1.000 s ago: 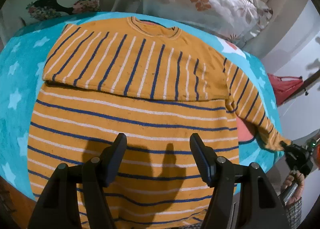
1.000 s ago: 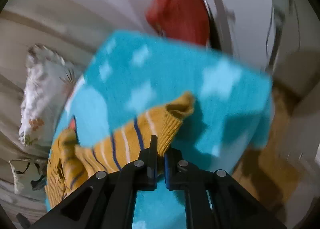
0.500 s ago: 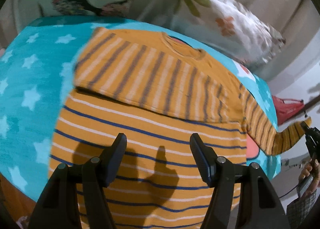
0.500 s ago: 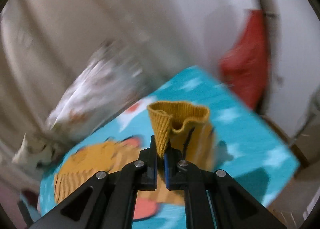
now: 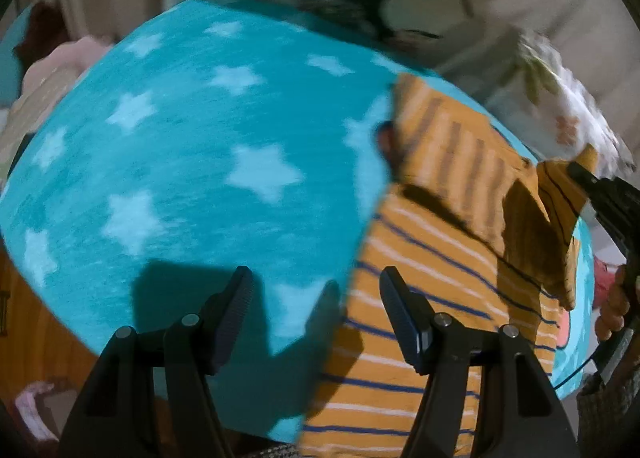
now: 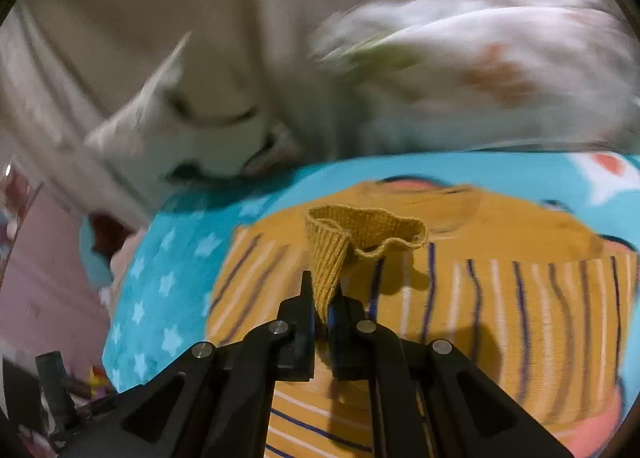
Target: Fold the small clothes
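sweater (image 6: 500, 298), orange with navy and white stripes, lies spread on the teal star blanket (image 5: 192, 162), and every place below is told against that sweater. its ribbed cuff (image 6: 340, 242) is lifted off the body and stands up like a small open cone, pinched at its narrow end by the right gripper (image 6: 322, 310), whose jaws are clenched on the knit right above the striped chest. in the left wrist view the same sleeve (image 5: 536, 218) hangs raised over the sweater's far right part, throwing a dark shadow onto the stripes beneath, with the right gripper (image 5: 600, 194) and the person's hand (image 5: 616, 310) at that edge. another sleeve (image 5: 452, 154) lies folded across the upper chest, its stripes running crosswise to those of the body. the left gripper (image 5: 316, 314) hovers released, jaws wide apart and holding nothing, over the sweater's near left hem: one fingertip is over bare blanket, the other over the striped cloth, and its shadow falls on both. beyond the sweater's collar side sits a white floral pillow (image 6: 480, 70), blurred, with a second pale pillow (image 6: 172, 130) beside it against a beige curtain or wall. off the sweater's left, past the blanket's edge, a pink bundle (image 5: 52, 70) of cloth lies near something dark red. a brown wooden surface (image 5: 36, 322) shows below the blanket's near left edge. nothing lies on the sweater's body between the two grippers.
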`<state>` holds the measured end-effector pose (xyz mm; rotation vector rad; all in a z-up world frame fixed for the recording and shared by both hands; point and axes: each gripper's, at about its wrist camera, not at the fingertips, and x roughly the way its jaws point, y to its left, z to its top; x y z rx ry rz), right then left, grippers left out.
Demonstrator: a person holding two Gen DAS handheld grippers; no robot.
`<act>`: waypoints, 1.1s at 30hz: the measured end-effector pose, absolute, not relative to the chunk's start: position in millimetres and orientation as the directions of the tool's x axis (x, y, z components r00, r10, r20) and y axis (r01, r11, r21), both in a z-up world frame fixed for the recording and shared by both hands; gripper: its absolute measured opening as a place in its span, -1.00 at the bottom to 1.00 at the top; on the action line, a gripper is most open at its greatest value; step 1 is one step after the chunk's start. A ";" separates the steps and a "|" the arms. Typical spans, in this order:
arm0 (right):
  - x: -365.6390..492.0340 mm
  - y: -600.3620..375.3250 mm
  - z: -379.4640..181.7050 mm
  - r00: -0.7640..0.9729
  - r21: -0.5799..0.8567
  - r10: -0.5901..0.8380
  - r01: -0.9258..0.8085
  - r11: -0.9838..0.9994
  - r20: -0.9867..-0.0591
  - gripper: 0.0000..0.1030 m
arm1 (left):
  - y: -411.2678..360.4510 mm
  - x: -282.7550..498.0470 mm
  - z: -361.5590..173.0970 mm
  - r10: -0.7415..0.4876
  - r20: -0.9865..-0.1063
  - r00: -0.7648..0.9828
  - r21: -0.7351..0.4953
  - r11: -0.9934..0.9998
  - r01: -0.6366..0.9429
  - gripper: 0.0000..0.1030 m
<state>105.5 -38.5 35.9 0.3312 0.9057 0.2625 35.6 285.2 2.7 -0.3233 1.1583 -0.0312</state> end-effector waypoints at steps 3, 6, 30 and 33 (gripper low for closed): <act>121.3 5.6 15.9 0.544 0.355 0.367 -0.132 0.925 -0.755 -0.89 | 309.5 35.3 -2.8 -0.177 -0.900 0.398 -0.266 0.947 -0.181 0.25; 131.2 39.8 -4.2 0.497 0.339 0.376 -0.168 0.926 -0.782 -0.89 | 324.5 34.7 -6.6 -0.172 -0.902 0.395 -0.266 0.943 -0.198 0.25; 91.4 -3.9 -7.8 0.448 0.414 0.436 -0.152 0.898 -0.780 -0.27 | 296.6 51.9 -10.5 -0.209 -0.912 0.353 -0.262 0.959 -0.109 0.26; 52.0 -82.8 -3.5 0.504 0.420 0.367 -0.010 0.908 -0.782 -0.17 | 285.8 58.4 -14.1 -0.216 -0.916 0.337 -0.260 0.961 -0.090 0.27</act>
